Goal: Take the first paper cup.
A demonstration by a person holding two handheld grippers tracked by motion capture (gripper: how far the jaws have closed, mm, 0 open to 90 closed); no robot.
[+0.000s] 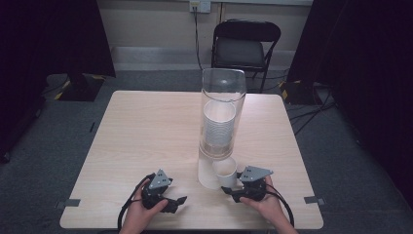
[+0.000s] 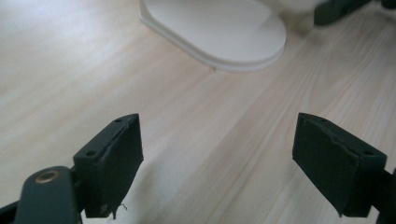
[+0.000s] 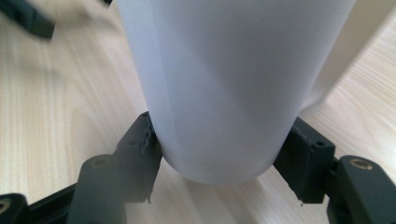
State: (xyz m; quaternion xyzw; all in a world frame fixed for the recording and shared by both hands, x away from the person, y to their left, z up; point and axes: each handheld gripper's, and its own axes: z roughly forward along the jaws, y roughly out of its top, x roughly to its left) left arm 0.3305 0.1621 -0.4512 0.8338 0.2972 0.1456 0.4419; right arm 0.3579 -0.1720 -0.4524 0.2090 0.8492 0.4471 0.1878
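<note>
No readable text or labels anywhere.

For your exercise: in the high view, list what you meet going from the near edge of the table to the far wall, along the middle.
White cup in the right tool → clear dispenser tube holding stacked cups → table's far edge → black folding chair → wall socket.

Left claw (image 1: pixel 176 201) gapes wide; right claw (image 1: pixel 233 186) is clamped shut.

A lab or recording studio: black curtains (image 1: pixel 58 39) hang at ten and two o'clock, a lone wooden tabletop (image 1: pixel 146 136) stands on grey carpet (image 1: pixel 39 161), with a folding chair (image 1: pixel 246 44), wall socket (image 1: pixel 199 6) and taped floor cables (image 1: pixel 311 112) beyond at twelve.
</note>
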